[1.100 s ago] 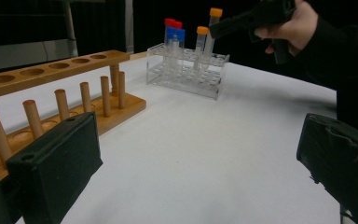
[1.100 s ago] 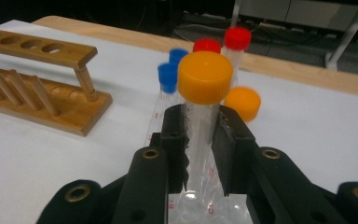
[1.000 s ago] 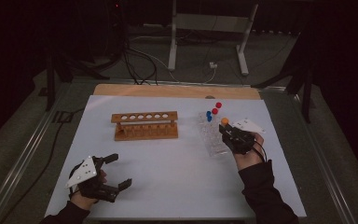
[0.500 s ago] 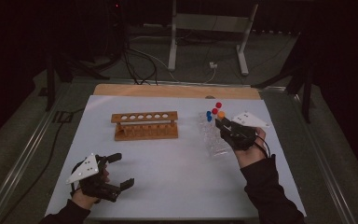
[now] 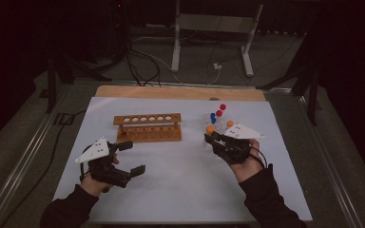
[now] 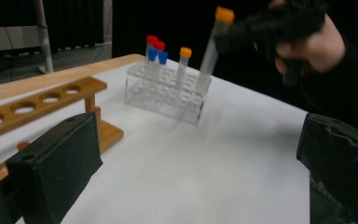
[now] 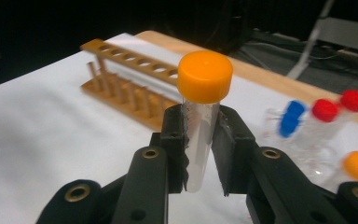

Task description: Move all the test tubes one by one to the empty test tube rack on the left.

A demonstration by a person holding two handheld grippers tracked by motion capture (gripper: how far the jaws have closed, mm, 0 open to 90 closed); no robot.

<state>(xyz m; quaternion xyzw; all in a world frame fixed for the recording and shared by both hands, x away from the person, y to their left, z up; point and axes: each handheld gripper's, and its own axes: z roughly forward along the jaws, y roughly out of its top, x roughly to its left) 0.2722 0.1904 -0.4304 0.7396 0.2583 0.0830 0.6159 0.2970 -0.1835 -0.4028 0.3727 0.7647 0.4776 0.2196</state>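
My right gripper (image 7: 200, 122) is shut on a clear tube with an orange cap (image 7: 204, 77), held upright between both pads. In the high view this gripper (image 5: 215, 138) sits at the near left corner of the clear plastic rack (image 5: 221, 127). In the left gripper view the held tube (image 6: 209, 52) leans, with its lower end at that rack's (image 6: 165, 95) corner. Red, blue and orange capped tubes stand in the rack. My left gripper (image 5: 132, 156) is open and holds nothing, in front of the wooden rack (image 5: 147, 127).
The wooden rack (image 7: 130, 79) has a row of bare holes and stands mid-table on the white sheet (image 5: 180, 190). A wooden strip (image 5: 171, 91) borders the far edge. Cables and a metal stand (image 5: 214, 38) lie on the floor beyond the table.
My right gripper has shifted left along the clear rack with the orange-capped tube in it. My left gripper has moved a little forward toward the wooden rack, still open.
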